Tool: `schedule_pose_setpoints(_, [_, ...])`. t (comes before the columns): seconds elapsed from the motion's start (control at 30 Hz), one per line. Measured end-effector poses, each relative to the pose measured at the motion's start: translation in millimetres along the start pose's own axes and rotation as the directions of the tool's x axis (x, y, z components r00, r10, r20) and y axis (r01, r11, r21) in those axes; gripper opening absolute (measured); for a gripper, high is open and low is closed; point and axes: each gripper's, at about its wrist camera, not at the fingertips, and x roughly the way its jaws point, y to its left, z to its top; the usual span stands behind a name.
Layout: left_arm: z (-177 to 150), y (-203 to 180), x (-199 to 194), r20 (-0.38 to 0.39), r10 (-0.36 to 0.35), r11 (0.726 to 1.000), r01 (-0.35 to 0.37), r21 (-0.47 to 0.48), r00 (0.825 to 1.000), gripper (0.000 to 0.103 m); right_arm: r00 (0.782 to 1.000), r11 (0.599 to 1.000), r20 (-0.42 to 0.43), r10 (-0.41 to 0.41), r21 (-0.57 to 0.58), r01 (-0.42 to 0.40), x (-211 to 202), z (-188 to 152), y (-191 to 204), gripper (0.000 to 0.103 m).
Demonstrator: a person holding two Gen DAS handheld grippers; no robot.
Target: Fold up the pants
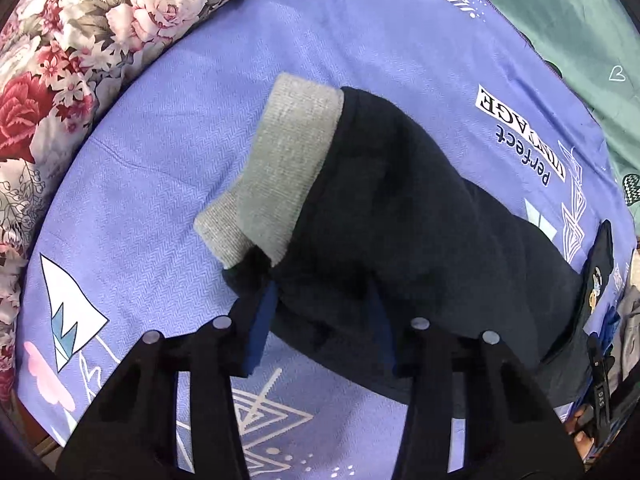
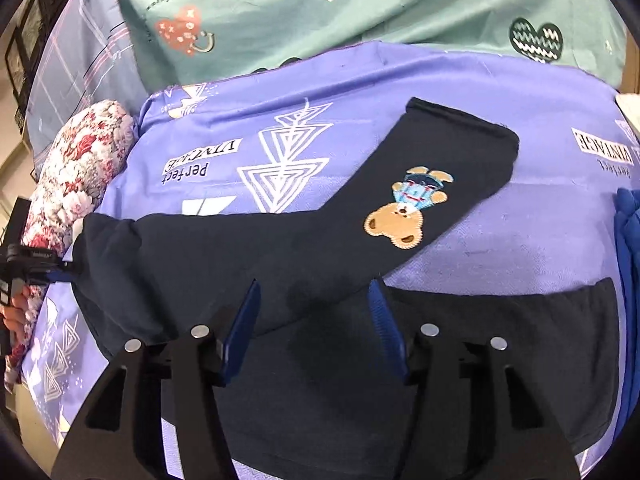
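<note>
The left gripper [image 1: 320, 320], nearest the lens in the left wrist view, has black plastic arms and blue pads. Its jaws stand partly apart, straddling a bunched fold of the pants [image 1: 400, 220]; whether the pads press the cloth cannot be told, since dark fabric hides the right pad's tip. The pants are dark navy, soft and matte, with a ribbed grey waistband [image 1: 276, 168] doubled over at the end farthest from the gripper. They lie on a lilac bedsheet [image 1: 160, 160] printed with white triangles and lettering.

In the right wrist view the right gripper [image 2: 314, 312] has its jaws spread, with nothing pinched, above the pants [image 2: 280, 248] near where the legs divide. One leg runs away from it, bearing an embroidered bear patch [image 2: 404, 216]; the other leg is cut off behind the gripper's arm. Beyond the pants lie a teal sheet [image 2: 360, 8] and a floral bolster [image 2: 76, 168]. A hand [image 2: 16, 312] shows at the frame edge, mostly cropped.
</note>
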Motion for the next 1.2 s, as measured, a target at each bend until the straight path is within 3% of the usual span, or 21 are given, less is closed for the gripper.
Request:
schedule_pose_setpoints(0.17, [6.8,9.8,5.4,-0.004,-0.039,0.996,0.039,-0.075,0.999,0.044,1.0,0.999,0.001,0.016,-0.033,-0.016,-0.2,-3.1,8.8,0.057])
schedule_pose_setpoints(0.2, [7.7,12.8,4.6,0.007,-0.033,0.995,0.033,-0.094,0.999,0.039,1.0,0.999,0.001,0.016,-0.036,-0.016,-0.1,-3.0,10.0,0.057])
schedule_pose_setpoints(0.23, [6.1,15.0,0.5,0.027,-0.009,0.992,0.012,-0.127,1.0,0.022,1.0,0.999,0.002,0.016,-0.038,-0.016,-0.3,-3.3,10.5,0.057])
schedule_pose_setpoints(0.33, [-1.2,7.1,-18.5,0.087,0.026,0.994,-0.016,-0.111,0.996,0.013,1.0,0.999,0.01,0.018,-0.033,-0.018,-2.2,-3.0,9.7,0.057])
schedule_pose_setpoints(0.4, [-9.6,-4.0,-36.0,0.135,0.073,0.996,-0.065,-0.059,0.988,0.012,0.999,0.999,0.019,0.029,-0.025,-0.029,-4.7,-2.5,8.7,0.057])
schedule_pose_setpoints(0.53, [-17.8,-3.5,-52.3,0.142,0.099,0.995,-0.095,-0.033,0.985,0.011,0.998,0.999,0.039,0.046,-0.027,-0.045,-11.1,-1.7,10.7,0.057])
schedule_pose_setpoints(0.7, [-19.5,15.1,-26.0,0.105,0.172,0.985,-0.17,-0.025,0.979,0.012,0.999,0.999,0.035,0.039,-0.031,-0.038,-10.5,-2.0,12.7,0.057])
schedule_pose_setpoints(0.8, [-15.6,16.8,9.6,0.062,0.223,0.975,-0.223,-0.004,0.973,0.023,1.0,0.999,0.019,0.018,-0.027,-0.018,-5.9,-2.3,9.5,0.057])
schedule_pose_setpoints(0.93, [-18.4,-0.4,3.1,0.109,0.291,0.954,-0.297,0.041,0.951,0.034,0.999,0.999,0.011,-0.036,-0.007,0.036,-2.6,-1.9,-0.6,0.057])
schedule_pose_setpoints(0.97, [-19.4,-2.5,-0.2,0.114,0.303,0.949,-0.31,0.055,0.946,0.051,0.998,0.998,0.009,-0.056,0.009,0.056,-2.4,-1.1,-5.5,0.057])
schedule_pose_setpoints(1.07, [-27.9,-5.7,-24.2,0.196,0.317,0.94,-0.335,0.066,0.928,0.075,0.992,0.989,0.018,-0.124,0.082,0.122,-6.4,2.9,-25.9,0.058])
schedule_pose_setpoints(1.2, [-45.6,-11.9,-46.9,0.293,0.256,0.952,-0.292,0.086,0.921,0.077,0.985,0.973,0.027,-0.17,0.166,0.163,-12.3,20.8,-48.8,0.059])
